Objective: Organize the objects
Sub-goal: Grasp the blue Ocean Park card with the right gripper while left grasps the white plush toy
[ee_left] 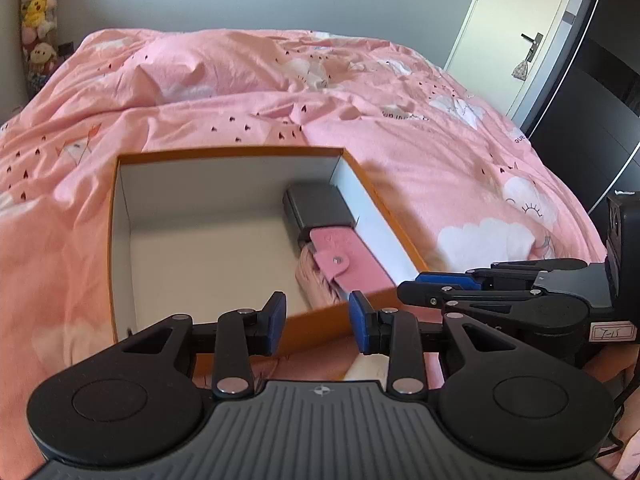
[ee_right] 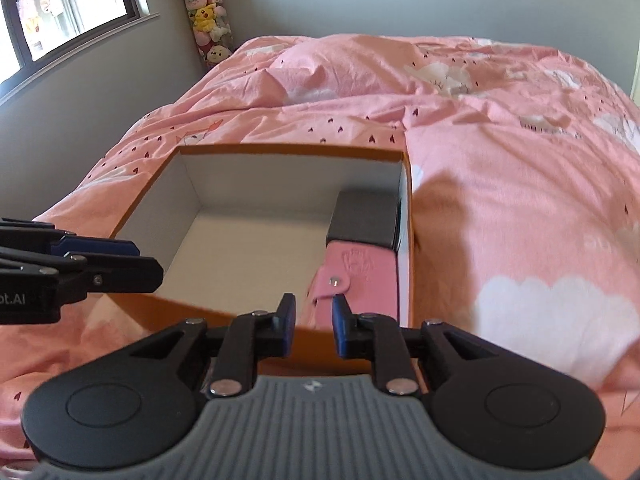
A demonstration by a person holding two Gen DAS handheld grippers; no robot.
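An orange box with a white inside lies open on the pink bed; it also shows in the right wrist view. Along its right wall lie a dark grey case and, nearer, a pink snap wallet resting on pink fabric. My left gripper is open and empty just before the box's near wall. My right gripper is open and empty at the near wall, in front of the wallet; it shows side-on in the left wrist view.
The pink patterned duvet covers the bed all round the box. A tube of plush toys stands in the far corner by a window. A white door and a dark wardrobe are on the right.
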